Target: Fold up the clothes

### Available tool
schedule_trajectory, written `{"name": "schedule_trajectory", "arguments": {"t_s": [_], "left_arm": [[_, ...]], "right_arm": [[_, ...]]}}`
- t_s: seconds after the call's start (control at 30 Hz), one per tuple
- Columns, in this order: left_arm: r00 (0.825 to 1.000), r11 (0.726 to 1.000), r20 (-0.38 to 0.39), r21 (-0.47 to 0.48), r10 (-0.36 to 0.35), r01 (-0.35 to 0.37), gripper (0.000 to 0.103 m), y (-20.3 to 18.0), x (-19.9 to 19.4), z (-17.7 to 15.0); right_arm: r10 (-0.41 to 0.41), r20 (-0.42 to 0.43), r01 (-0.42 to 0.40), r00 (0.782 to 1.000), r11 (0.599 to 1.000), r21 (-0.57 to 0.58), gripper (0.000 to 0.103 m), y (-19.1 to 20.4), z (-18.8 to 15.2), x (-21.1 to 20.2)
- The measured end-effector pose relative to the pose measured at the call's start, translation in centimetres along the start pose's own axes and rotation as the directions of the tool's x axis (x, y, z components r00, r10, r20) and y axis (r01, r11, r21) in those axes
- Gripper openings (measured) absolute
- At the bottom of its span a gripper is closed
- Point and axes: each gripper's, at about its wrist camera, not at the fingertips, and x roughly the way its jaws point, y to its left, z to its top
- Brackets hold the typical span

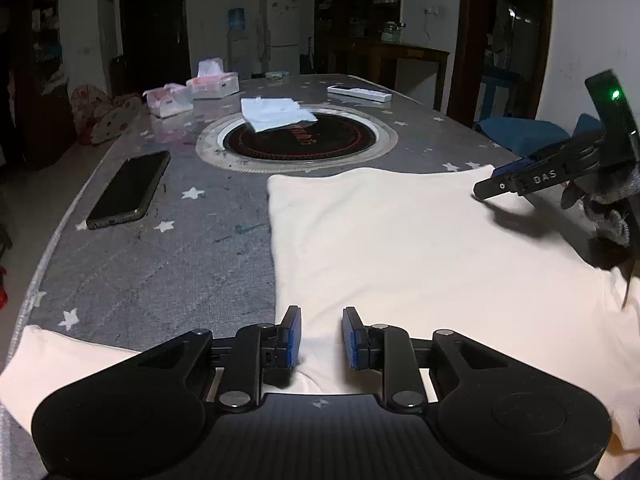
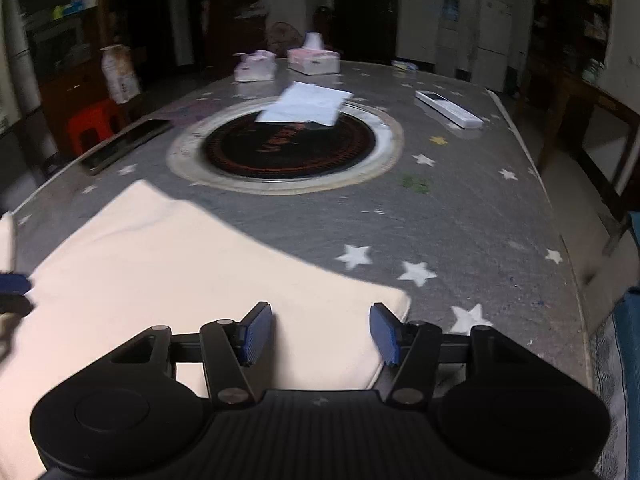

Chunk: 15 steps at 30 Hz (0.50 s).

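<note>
left black plastic gripper [image 1: 318, 334], ribbed blue pads apart, hovers over the smooth cream folded cotton garment [image 1: 400, 240] lying on the grey star-printed tablecloth [image 1: 160, 260]. right black gripper [image 2: 320, 334], pads spread wide, straddles the garment's squared corner [image 2: 384, 300].

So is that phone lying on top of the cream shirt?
No, the phone lies on the grey starry tablecloth, apart from the shirt.

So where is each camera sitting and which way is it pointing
Left wrist: rides the left gripper, low over the cream garment, facing across the table; the right gripper and a gloved hand show at right.
Right wrist: rides the right gripper, over the garment's right corner, facing the same way.
Shared: garment, round black hotplate, phone, remote.
</note>
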Motion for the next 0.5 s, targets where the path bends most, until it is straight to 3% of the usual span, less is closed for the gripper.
{"name": "schedule_trajectory", "arguments": {"t_s": [0.37, 0.5], "left_arm": [[0.995, 0.993, 0.004, 0.065, -0.100, 0.100, 0.025, -3.8, -2.7, -3.0], [0.994, 0.990, 0.015, 0.087, -0.109, 0.107, 0.025, -4.8, -3.9, -4.2]], "right_arm": [[0.188, -0.006, -0.185, 0.982, 0.959, -0.215, 0.057, 9.4, -7.1, -8.6], [0.197, -0.015, -0.194, 0.980, 0.942, -0.273, 0.057, 11.8, -9.8, -10.0]]}}
